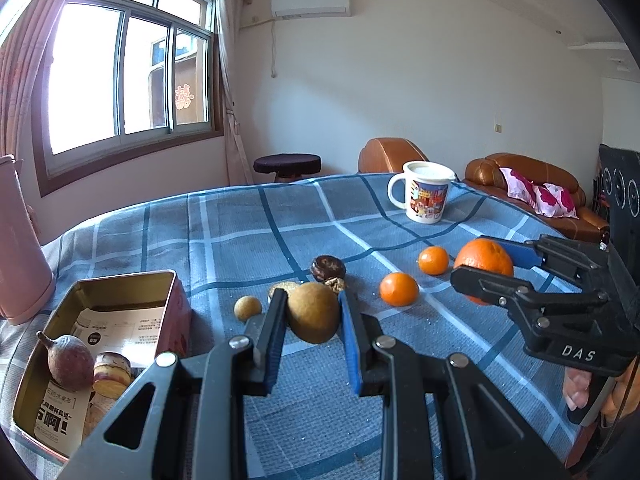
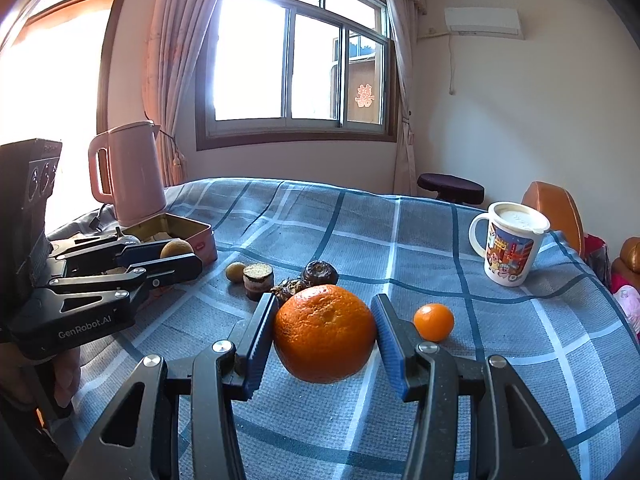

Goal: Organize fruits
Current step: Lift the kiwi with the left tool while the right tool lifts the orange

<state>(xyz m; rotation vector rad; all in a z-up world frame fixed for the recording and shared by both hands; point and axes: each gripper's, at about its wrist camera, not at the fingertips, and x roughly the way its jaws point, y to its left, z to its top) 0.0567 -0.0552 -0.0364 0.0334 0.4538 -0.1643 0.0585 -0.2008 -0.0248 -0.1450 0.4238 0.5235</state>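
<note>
Fruit is scattered across a tabletop [image 1: 248, 232] covered by a blue checked cloth. A brown round fruit [image 1: 314, 312] is gripped between the blue pads of the left claw [image 1: 313, 316], which is clenched on it just above the cloth. A large orange [image 2: 325, 332] is clamped in the right claw [image 2: 326, 334], both pads pressed against its sides.

Just beyond the brown fruit, a small tan fruit [image 1: 247, 307], a dark round fruit [image 1: 328, 268] and a shrivelled brown piece [image 1: 335, 284] are clustered, close in front of the left claw's tips. Two small oranges [image 1: 399, 289] [image 1: 433, 260] lie between that cluster and the right claw; in the right wrist view only one [image 2: 433, 322] is seen, just beside the right pad.

An open metal tin [image 1: 120, 284] is set to the left of the left claw, near the tabletop's edge, with a purple fruit [image 1: 70, 360] and a cut striped piece [image 1: 112, 372] resting on printed paper inside. A pink kettle [image 2: 128, 172] stands behind the tin. A lidded cartoon mug [image 1: 425, 192] is placed at the far right, well apart from the fruit
</note>
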